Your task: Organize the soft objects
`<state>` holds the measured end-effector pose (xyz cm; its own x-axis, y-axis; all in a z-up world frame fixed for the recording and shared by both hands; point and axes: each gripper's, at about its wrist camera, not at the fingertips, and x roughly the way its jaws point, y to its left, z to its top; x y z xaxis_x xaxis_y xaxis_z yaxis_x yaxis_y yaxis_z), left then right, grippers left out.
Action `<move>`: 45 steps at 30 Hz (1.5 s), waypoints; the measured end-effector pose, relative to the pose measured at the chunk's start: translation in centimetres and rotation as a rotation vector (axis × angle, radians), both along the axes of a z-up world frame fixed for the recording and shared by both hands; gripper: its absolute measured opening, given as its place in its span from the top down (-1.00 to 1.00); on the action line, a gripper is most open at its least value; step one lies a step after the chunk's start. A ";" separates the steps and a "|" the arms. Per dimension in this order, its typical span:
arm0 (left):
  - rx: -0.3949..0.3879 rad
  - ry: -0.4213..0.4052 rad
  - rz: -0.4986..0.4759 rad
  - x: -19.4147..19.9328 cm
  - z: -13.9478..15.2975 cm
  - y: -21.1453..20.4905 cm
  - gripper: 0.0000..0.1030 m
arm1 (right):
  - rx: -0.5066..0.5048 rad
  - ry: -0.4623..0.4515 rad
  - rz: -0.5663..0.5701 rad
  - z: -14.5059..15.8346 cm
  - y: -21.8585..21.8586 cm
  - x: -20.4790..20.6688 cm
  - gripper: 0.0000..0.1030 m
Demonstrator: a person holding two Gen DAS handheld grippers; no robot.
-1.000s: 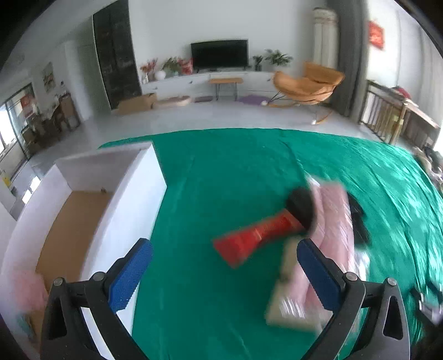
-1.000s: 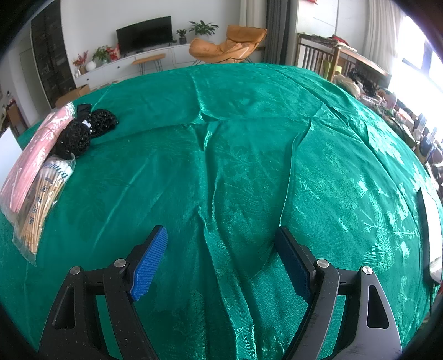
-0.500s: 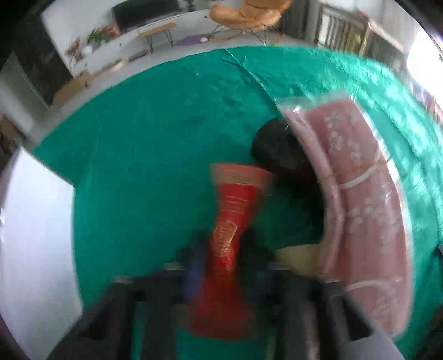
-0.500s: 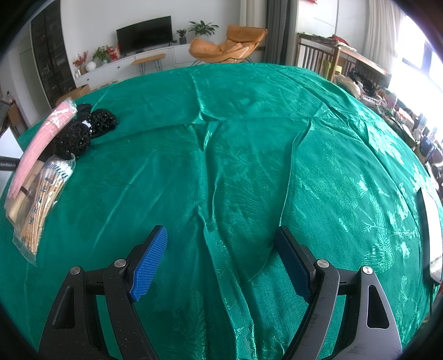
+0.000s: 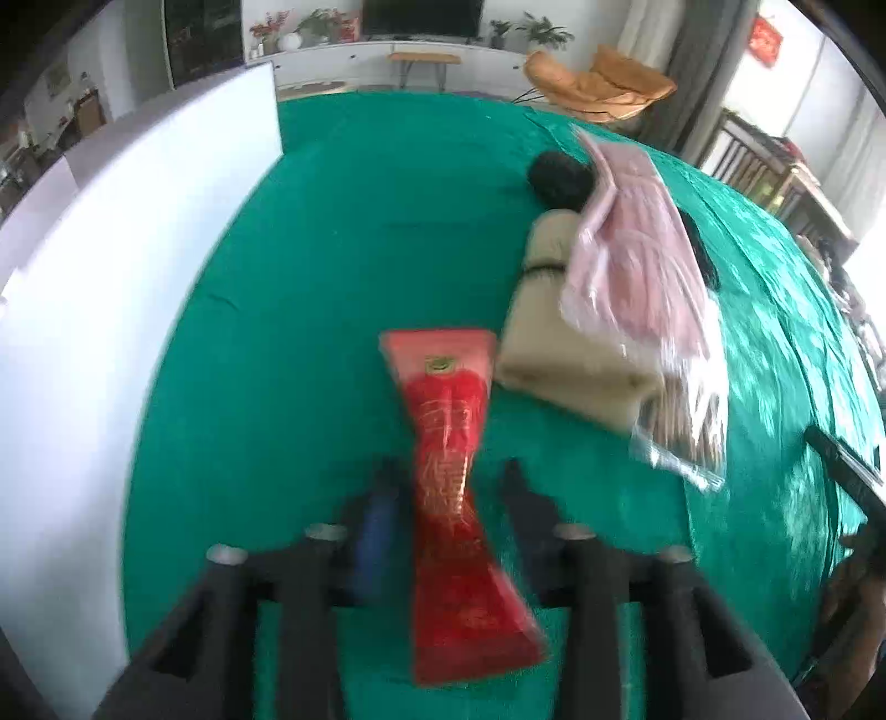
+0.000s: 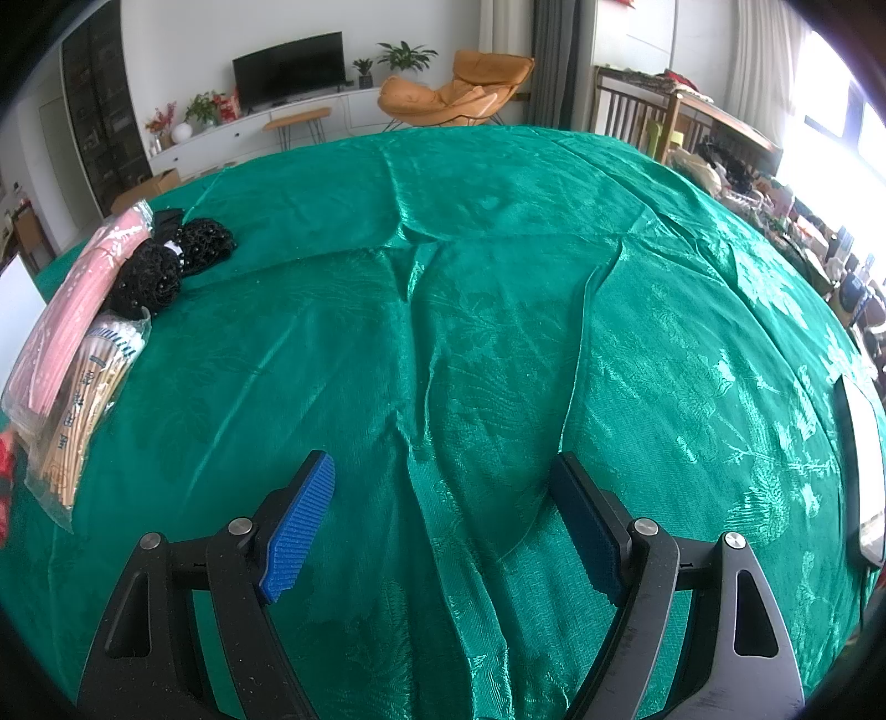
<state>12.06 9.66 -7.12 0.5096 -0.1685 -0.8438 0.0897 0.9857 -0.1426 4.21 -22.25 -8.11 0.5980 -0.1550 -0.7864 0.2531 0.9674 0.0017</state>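
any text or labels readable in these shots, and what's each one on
Red packet pinched in the left gripper: gold characters and a small emblem, too blurred to read.
Clear bag of cotton swabs: blue printed characters down its length, too small to read surely.
Red hanging on the far wall: print too small to read.
Pink packet: only a white pattern, no text.
Right gripper: no text.
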 end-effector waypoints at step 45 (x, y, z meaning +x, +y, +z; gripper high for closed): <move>0.115 -0.090 0.050 0.6 -1.7 -1.0 -1.00 | -0.002 0.001 -0.002 0.0 0.1 0.0 -0.60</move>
<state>12.66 8.66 -8.81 0.5897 -0.0458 -0.8063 0.0476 0.9986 -0.0219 4.24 -22.19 -8.13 0.5970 -0.1581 -0.7865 0.2552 0.9669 -0.0007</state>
